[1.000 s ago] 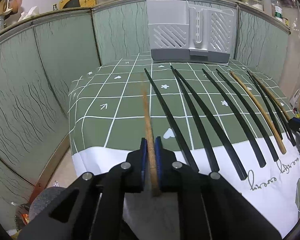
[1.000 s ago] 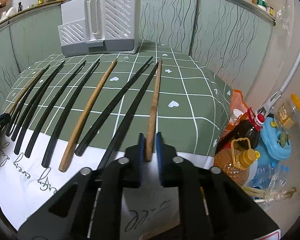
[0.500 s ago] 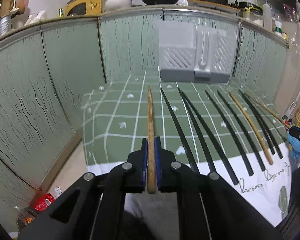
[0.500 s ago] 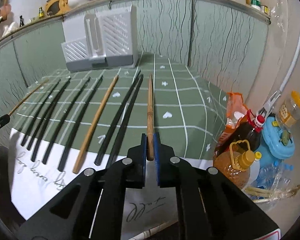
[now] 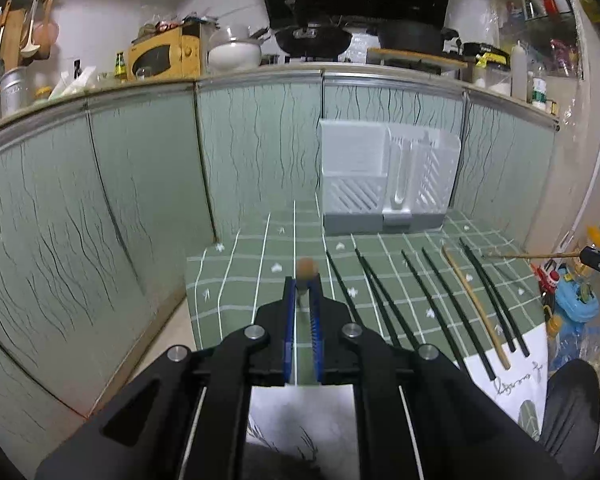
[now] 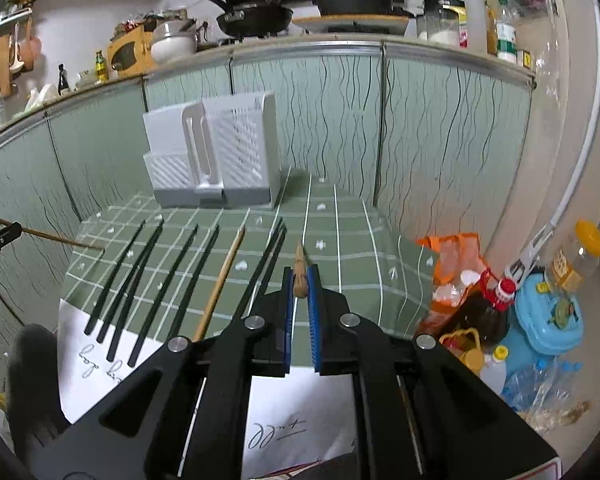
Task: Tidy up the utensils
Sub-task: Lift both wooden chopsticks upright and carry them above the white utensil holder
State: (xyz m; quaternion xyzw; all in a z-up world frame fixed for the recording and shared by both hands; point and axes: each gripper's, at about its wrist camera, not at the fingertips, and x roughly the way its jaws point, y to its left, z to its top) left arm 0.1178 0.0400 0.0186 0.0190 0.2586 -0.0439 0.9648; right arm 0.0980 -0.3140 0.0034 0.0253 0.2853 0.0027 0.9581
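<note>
Each gripper is clenched on one wooden chopstick: the left gripper (image 5: 303,285) holds its wooden chopstick (image 5: 307,267) end-on, as does the right gripper (image 6: 300,285) with its own (image 6: 300,270). Black chopsticks (image 6: 168,276) and one bamboo chopstick (image 6: 220,280) remain on the desk (image 6: 340,264). The utensil holder (image 6: 212,160) looks empty, so most sorting remains.

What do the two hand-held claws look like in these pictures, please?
Both look alike. The left claw and the right claw are built of matte black angular plates joined by linkage bars with round silver pins. Each finger carries a flat blue pad with a ribbed inner face. Triangular cut-outs pierce the black body. No cables, sleeves or hands show; a red-and-white sticker sits at the right claw's lower corner.
</note>
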